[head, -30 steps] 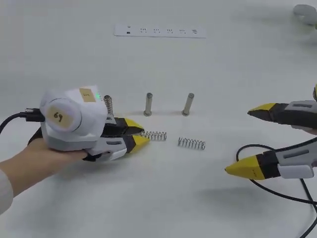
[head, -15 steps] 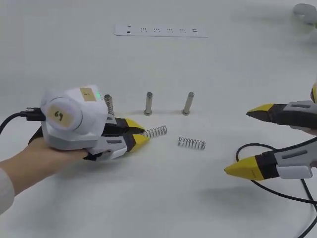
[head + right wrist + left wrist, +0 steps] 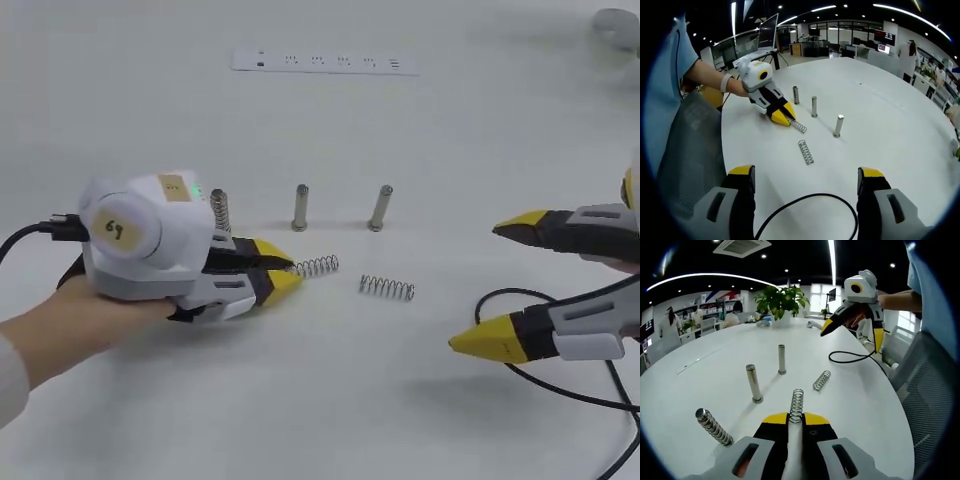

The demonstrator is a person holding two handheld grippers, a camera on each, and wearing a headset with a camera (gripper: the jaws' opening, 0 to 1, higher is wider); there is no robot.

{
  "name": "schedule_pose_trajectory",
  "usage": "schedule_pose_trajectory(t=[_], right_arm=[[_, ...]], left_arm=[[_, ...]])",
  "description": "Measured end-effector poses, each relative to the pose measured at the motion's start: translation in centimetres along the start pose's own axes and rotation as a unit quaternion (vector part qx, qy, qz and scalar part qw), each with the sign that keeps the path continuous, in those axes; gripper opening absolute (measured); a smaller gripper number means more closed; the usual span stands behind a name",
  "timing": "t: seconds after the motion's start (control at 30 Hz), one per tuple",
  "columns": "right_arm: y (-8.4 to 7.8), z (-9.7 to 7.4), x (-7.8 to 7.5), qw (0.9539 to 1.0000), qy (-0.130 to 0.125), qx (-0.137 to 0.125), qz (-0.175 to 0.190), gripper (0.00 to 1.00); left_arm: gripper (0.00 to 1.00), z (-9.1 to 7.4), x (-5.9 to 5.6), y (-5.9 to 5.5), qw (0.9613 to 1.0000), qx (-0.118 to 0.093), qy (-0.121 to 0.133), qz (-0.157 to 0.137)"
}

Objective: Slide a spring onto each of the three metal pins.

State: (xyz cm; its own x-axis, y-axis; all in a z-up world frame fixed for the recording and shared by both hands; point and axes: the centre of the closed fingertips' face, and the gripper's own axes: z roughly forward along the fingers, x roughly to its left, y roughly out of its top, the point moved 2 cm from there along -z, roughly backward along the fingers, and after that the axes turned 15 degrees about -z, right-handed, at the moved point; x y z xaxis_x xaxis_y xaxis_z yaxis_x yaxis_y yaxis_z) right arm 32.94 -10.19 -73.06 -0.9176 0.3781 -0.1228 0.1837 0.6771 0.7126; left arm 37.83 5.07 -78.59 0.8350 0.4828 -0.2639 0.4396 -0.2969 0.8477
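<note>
The left gripper (image 3: 287, 275) is shut tight on the near end of the held spring (image 3: 318, 265). In the left gripper view the coil (image 3: 797, 402) pokes straight out from between the yellow tips. A second ago this spring lay flat on the worktop (image 3: 330, 400). Now its free end tilts upward, so the grasp seems to have taken and the lift is starting.

Just behind the gripper stands the left pin (image 3: 701, 414), already wearing its fitted spring (image 3: 717, 430). The middle pin (image 3: 301, 208) and the right pin (image 3: 381, 208) stand upright and bare. The middle one is nearer, so it is the likely target.

The loose spring (image 3: 387, 288) lies on the worktop between the two grippers, untouched. Well off to the right, the right gripper (image 3: 473, 286) hovers with its jaws spread wide — it holds nothing.
</note>
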Motion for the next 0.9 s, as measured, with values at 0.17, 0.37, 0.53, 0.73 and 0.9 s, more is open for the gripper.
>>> schedule_pose_trajectory(t=[0.17, 0.37, 0.53, 0.73, 0.9], right_arm=[[0.1, 0.0, 0.1, 1.0, 0.001, 0.0, -0.001, 0.82], [0.4, -0.1, 0.0, 1.0, 0.0, -0.003, -0.003, 0.82], [0.9, 0.0, -0.1, 0.9999, 0.003, -0.006, -0.008, 0.81], [1.8, 0.0, 0.0, 0.9998, 0.005, -0.014, -0.015, 0.8], [3.0, 0.1, 0.2, 0.9993, 0.007, -0.034, -0.012, 0.78]], left_arm=[[0.02, -0.2, -0.2, 0.4, 1.0, -0.004, -0.003, -0.001], [0.02, -0.7, -0.6, 0.7, 1.0, -0.007, -0.006, 0.003], [0.02, -1.4, -1.1, 1.1, 0.9999, -0.011, -0.01, 0.007], [0.02, -2.1, -1.5, 1.8, 0.9996, -0.027, -0.011, -0.001], [0.02, -3.0, -2.2, 2.4, 0.999, -0.042, -0.012, -0.006]])
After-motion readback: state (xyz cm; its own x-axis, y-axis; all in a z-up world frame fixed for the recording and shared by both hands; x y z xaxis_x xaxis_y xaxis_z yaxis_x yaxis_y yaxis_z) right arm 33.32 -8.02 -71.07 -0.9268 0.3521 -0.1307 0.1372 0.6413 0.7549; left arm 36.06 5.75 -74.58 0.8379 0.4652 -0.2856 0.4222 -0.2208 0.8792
